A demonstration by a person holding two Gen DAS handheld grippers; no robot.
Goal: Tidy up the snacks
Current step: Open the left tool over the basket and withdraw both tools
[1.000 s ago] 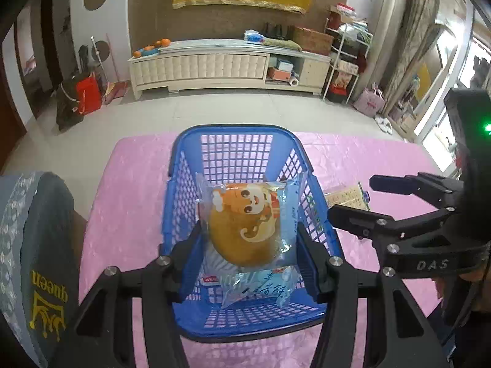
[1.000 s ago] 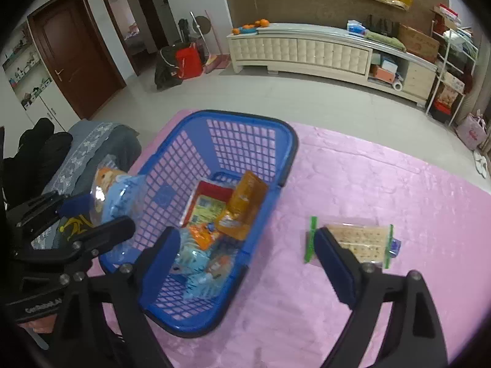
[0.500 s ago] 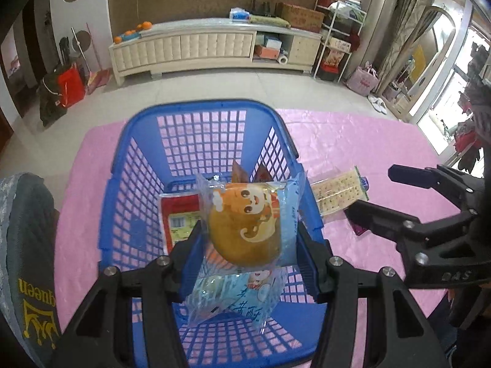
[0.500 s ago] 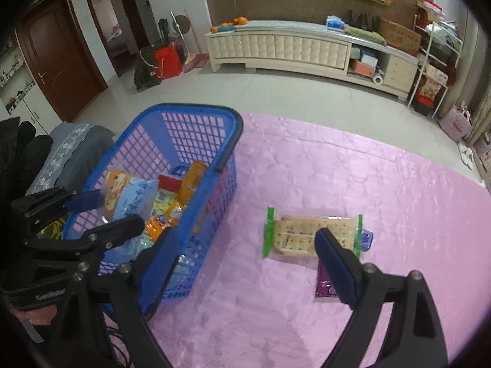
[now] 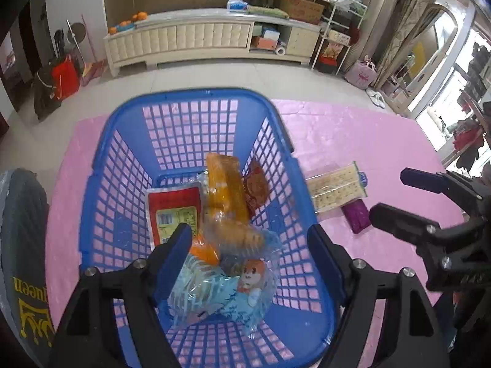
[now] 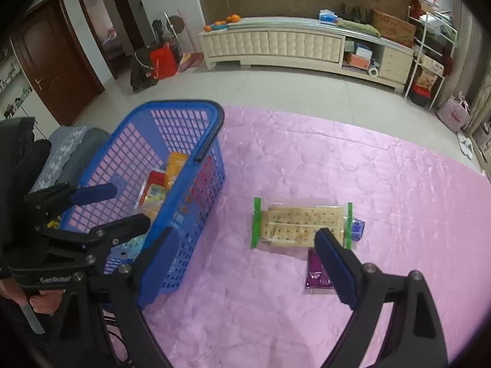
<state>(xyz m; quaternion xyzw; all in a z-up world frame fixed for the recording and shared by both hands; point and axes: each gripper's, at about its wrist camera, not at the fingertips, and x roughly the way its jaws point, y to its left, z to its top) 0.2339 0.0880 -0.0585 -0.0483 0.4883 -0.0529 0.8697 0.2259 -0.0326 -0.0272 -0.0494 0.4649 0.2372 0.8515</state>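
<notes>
Both tongs gape; bun packet lies below.

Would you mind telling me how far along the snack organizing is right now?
Done: several snacks lie in the blue basket, including the cartoon bread packet below the open left tongs. In hand: nothing; the right tongs are open. Left: the cracker pack and purple packet on the pink tablecloth.

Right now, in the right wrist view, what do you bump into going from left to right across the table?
Left tool → blue basket → cracker pack → purple packet, lying just in front of the crackers' right end.
</notes>
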